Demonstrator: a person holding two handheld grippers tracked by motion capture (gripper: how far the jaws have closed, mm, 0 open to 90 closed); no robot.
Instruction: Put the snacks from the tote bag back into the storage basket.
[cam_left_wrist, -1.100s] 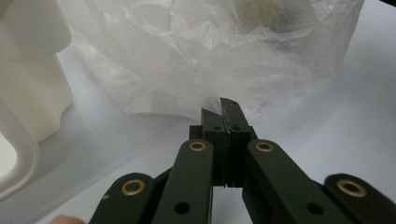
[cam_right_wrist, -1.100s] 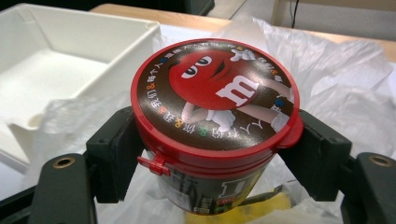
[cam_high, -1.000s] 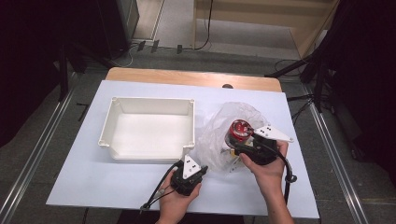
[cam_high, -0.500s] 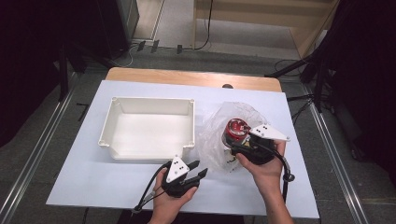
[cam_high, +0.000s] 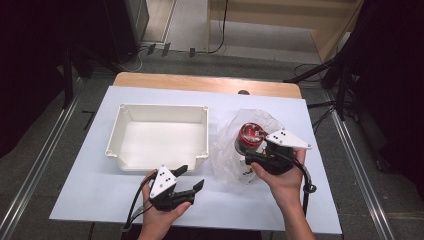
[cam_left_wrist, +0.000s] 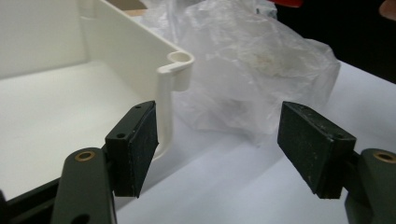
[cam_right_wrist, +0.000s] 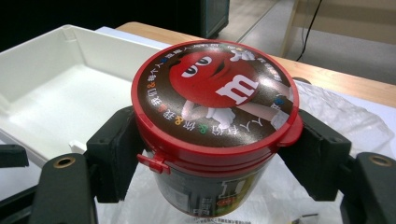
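Left gripper drawn back from the plastic bag since a second ago, jaws just spread and bare, just off the white tray near corner. Bare mat around. Right gripper clamped on the red-lidded candy tub, raised over the bag.

White tray sits on white tabletop, wooden edge at far side. Cables & dark stands on floor behind.
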